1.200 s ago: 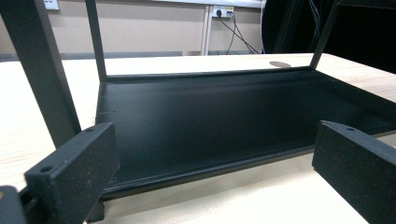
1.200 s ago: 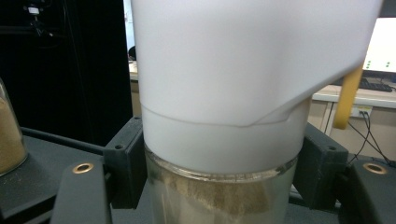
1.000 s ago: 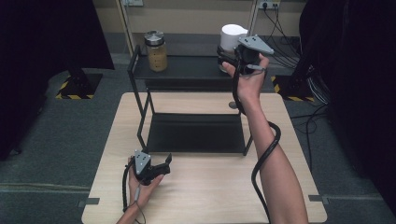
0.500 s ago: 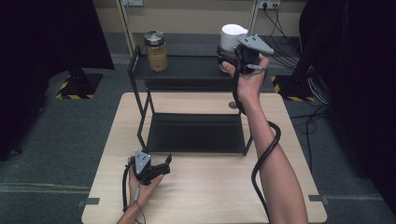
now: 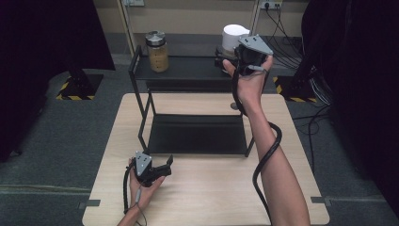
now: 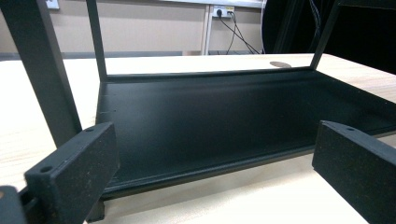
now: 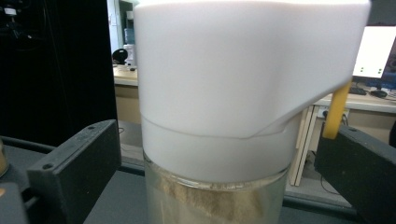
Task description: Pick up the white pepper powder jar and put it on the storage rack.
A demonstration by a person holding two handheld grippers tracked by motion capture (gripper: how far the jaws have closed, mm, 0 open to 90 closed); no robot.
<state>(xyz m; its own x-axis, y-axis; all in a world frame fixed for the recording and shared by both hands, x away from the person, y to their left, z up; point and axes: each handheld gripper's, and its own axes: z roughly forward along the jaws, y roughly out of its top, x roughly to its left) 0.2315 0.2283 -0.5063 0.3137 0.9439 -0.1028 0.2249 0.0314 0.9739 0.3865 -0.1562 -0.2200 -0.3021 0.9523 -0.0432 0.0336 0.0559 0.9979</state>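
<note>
A clear jar [image 5: 234,36] with a tall white lid stands at the right end of the black rack's top shelf [image 5: 188,69]. It holds tan powder. My right gripper [image 5: 223,60] is up at that jar and open. In the right gripper view the jar [image 7: 215,93] stands between the two jaws of the right gripper [image 7: 215,144], with a gap on each side. My left gripper [image 5: 168,163] rests low on the wooden table [image 5: 211,197] near its front left, open and holding nothing. The left gripper [image 6: 215,158] faces the rack's lower tray [image 6: 224,116].
A second glass jar [image 5: 157,52] with a metal lid and tan contents stands at the left end of the top shelf. The rack's black posts [image 6: 42,70] rise close to my left gripper. Cables and dark equipment lie beyond the table on the right.
</note>
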